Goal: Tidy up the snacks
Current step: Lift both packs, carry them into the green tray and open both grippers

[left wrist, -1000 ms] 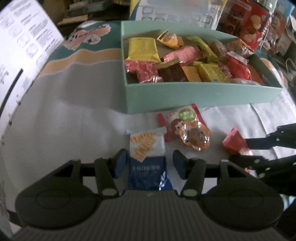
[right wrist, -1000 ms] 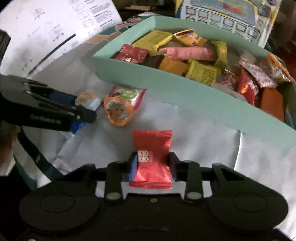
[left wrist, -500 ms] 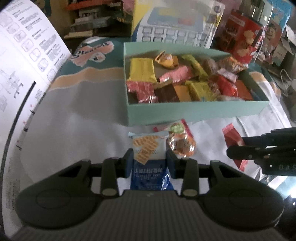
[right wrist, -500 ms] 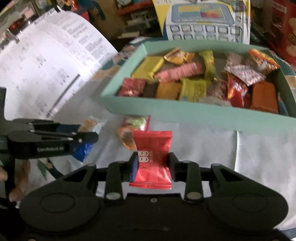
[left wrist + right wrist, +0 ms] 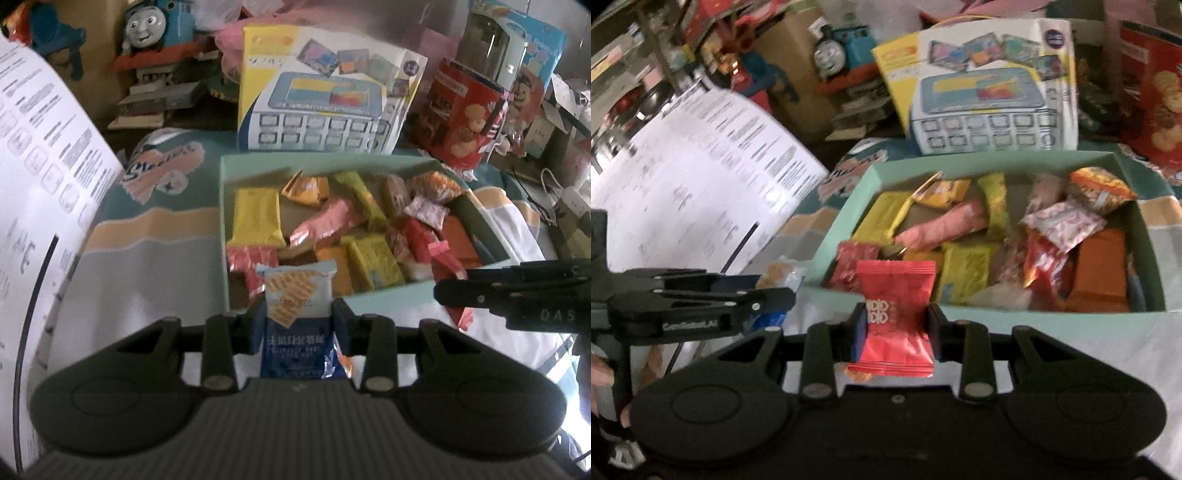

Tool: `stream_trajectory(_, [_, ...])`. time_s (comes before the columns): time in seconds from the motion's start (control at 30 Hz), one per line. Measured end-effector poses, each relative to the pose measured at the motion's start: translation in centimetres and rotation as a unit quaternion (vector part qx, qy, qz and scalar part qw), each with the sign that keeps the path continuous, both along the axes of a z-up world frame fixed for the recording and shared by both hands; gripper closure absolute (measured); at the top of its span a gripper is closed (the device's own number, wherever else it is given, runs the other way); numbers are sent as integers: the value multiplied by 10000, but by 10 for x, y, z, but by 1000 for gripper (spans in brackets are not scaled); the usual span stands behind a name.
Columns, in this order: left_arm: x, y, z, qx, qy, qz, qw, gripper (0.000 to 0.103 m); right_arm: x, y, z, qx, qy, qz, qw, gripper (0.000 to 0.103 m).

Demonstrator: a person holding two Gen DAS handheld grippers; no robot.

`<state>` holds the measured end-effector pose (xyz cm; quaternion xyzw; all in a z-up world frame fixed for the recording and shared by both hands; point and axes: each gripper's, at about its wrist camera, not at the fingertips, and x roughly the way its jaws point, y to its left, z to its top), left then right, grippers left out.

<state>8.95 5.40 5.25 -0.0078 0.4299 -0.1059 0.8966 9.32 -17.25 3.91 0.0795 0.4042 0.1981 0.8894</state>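
A mint-green box (image 5: 391,295) (image 5: 871,173) holds several wrapped snacks in yellow, pink, orange and red. My left gripper (image 5: 297,319) is shut on a blue-and-white cracker packet (image 5: 299,317), lifted in front of the box's near wall. My right gripper (image 5: 897,325) is shut on a red snack packet (image 5: 895,317), raised just before the box's near left corner. In the left wrist view the right gripper's fingers (image 5: 517,291) reach in from the right with the red packet (image 5: 448,264) in them. The left gripper's fingers (image 5: 701,299) show at the left of the right wrist view.
A white printed sheet (image 5: 40,177) (image 5: 701,177) rises on the left. Behind the box stand a toy cash register carton (image 5: 325,92) (image 5: 990,85), a red biscuit tin (image 5: 461,110) and a toy train (image 5: 155,26). A patterned cloth (image 5: 155,229) covers the table.
Both grippers have risen off the cloth with their packets and now look over the box's near wall. The left gripper closed on the cracker packet. The loose snacks on the cloth have dropped out of sight.
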Motion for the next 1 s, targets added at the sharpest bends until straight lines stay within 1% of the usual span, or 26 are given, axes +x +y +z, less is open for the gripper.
stream_trajectory(0.23, [35,-6,-2,45,24,5,10000,66,20,-23,-2,95,-2,-317,9995,70])
stream_trajectory(0.47, [63,-13,-9,120,98,-76,9999,66,43,-32,-11,174,80,-505,9985,70])
stream_trajectory(0.57, [77,-17,-9,157,92,-176,9997,66,56,-31,-14,128,138,-512,9985,70])
stream_trajectory(0.73, [115,-26,-9,195,122,-223,9995,66,85,-27,-17,93,202,-607,9979,70])
stream_trajectory(1.0, [160,-41,-22,309,165,-294,9990,66,125,-22,-27,104,321,-780,9964,70])
